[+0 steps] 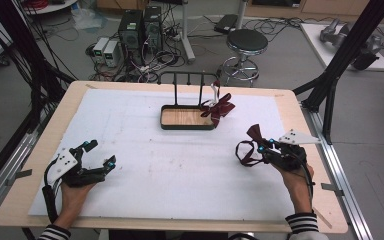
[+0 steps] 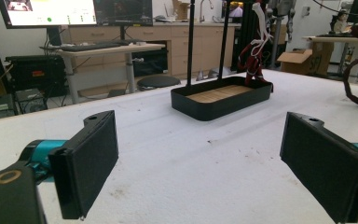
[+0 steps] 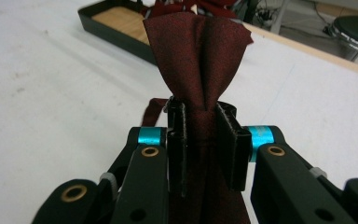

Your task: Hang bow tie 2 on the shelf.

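Pinched between my right gripper (image 3: 200, 140) jaws is a dark red bow tie (image 3: 198, 51), lifted at the desk's (image 1: 145, 165) four o'clock; my left gripper (image 2: 200, 163) jaws stand spread at eight. Toward twelve sits the black tray (image 1: 187, 125), another bow tie (image 1: 220, 107) at its right end

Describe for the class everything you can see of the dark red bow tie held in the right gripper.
The dark red bow tie is woven fabric with a slight sheen. The right gripper, jaws shut, pinches it at its gathered middle, so one wing fans upward in soft folds. Its thin strap loops down to the white table cover. It sits at the table's right side, apart from the tray.
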The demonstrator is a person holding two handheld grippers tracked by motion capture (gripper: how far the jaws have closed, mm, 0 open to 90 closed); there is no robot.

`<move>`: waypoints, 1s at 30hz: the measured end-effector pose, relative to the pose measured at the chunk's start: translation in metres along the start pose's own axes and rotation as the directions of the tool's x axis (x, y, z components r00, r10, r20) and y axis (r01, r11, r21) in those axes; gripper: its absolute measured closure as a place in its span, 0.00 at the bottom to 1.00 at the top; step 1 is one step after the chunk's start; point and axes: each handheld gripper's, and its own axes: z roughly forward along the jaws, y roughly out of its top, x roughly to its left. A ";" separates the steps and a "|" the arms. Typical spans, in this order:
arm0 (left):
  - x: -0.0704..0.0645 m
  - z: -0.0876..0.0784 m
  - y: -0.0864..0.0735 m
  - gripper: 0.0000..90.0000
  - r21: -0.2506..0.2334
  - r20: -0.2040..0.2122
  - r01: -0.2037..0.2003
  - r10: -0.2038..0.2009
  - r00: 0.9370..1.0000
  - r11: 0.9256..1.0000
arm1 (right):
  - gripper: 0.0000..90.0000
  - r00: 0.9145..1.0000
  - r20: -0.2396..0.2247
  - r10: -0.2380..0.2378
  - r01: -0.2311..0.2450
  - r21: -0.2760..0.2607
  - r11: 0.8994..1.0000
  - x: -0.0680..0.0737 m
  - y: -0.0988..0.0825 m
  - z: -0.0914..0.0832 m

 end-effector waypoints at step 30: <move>0.000 0.000 0.000 0.13 0.002 -0.001 -0.002 0.002 1.000 1.000 | 0.84 0.999 -0.038 0.013 -0.021 -0.211 0.977 0.021 0.036 0.007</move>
